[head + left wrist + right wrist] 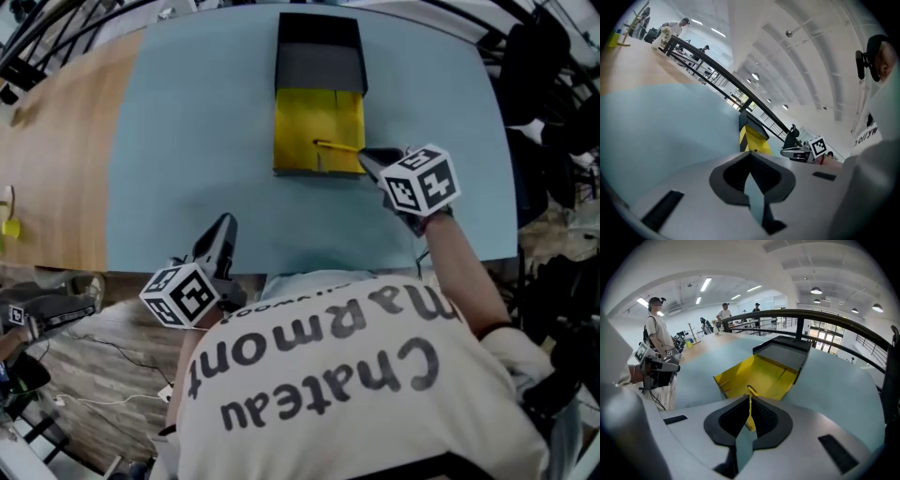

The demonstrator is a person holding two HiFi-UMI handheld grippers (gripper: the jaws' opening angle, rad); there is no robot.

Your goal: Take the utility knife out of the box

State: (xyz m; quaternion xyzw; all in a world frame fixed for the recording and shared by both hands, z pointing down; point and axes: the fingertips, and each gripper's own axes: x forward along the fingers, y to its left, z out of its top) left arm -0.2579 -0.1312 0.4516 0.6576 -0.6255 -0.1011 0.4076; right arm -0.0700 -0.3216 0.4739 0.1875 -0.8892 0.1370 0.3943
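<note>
A yellow box [305,117] with its black lid [319,56] folded back lies open on the pale blue table [187,141]. My right gripper [367,157] is at the box's near right corner, shut on a thin yellow utility knife [333,146] that sticks out leftward over the box. In the right gripper view the knife [751,391] shows edge-on between the closed jaws of the right gripper [749,404], with the box [759,373] just beyond. My left gripper [225,228] hovers at the table's front edge, shut and empty; the left gripper [752,161] faces the box [750,138].
A bare wooden surface [56,141] borders the blue top on the left, with a small yellow item [9,225] at its edge. People [658,333] stand in the room beyond the table. A dark railing [825,317] runs behind the box.
</note>
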